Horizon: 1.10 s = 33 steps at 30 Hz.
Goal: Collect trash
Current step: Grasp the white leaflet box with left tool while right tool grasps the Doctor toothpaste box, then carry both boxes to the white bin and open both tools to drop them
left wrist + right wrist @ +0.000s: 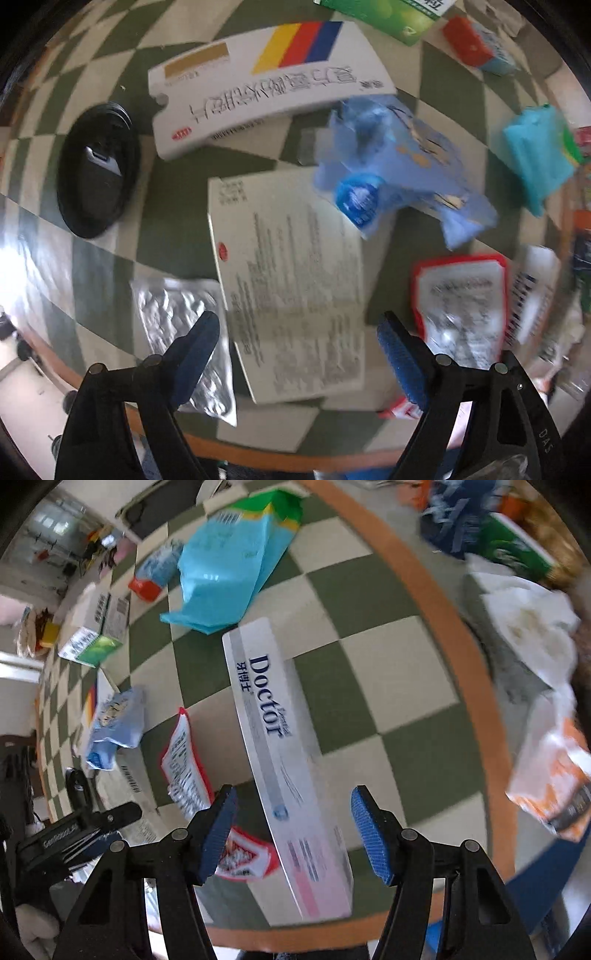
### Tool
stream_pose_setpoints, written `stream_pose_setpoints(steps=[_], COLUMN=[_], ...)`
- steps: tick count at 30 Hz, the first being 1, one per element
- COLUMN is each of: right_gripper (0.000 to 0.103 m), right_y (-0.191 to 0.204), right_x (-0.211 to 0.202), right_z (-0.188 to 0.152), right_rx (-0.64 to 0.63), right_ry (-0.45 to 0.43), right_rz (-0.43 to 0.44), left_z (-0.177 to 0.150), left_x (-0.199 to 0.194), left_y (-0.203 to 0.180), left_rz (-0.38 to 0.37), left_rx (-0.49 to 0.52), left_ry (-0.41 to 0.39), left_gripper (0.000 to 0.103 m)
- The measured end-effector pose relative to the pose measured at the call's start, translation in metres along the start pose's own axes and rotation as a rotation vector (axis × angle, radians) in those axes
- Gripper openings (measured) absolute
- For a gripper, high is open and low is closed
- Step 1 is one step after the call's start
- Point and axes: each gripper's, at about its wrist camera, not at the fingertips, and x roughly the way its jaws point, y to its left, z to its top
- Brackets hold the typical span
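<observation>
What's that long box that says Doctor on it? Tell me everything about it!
The Doctor box is a long, narrow carton, probably cardboard, silver-white with dark blue lettering, a small blue mark and pink stripes near its close end. It looks closed and undamaged. It lies flat on the green-and-cream checkered tablecloth, running away from the camera. Its near end sits between the open fingers of the right gripper, which isn't touching it. The turquoise bag lies by its far end; the red-edged packet lies alongside.
</observation>
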Motion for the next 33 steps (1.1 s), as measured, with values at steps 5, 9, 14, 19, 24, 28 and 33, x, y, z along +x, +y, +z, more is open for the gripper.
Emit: stream_pose_setpoints(steps=[5,9,14,19,24,28,33], right_gripper=[0.042,0.042,0.041,0.036,0.036,0.036,0.036], right_y=[0.002,-0.005,0.001,0.005,0.001,0.001,0.042], right_x=[0.013,0.023,0.043,0.032,0.006,-0.032,-0.089], right_z=[-0.003,0.001,0.001,-0.009,-0.026,-0.049,-0.111], right_rx=[-0.062,-0.061,-0.117,-0.159,-0.124,-0.107,-0.142], right_ry=[0.042,0.066,0.062,0.003,-0.082,-0.154,-0.197], right_rz=[-0.056,-0.048,-0.130,-0.138,-0.088,-0.022,0.063], left_z=[-0.009,-0.013,-0.016,-0.040,-0.067,-0.097,-0.132], left_x=[-0.014,-0.017,-0.031,-0.073,-0.129,-0.137,-0.156], left_y=[-0.002,0.001,-0.001,0.008,0.034,0.034,0.070], left_rz=[0.083,0.114,0.123,0.122,0.101,0.066,-0.011], left_rx=[0.119,0.158,0.190,0.239,0.277,0.299,0.326], left_ry=[-0.063,-0.062,-0.097,-0.186,-0.287,-0.349,-0.422], left_gripper=[0.073,0.072,0.072,0.072,0.072,0.072,0.072])
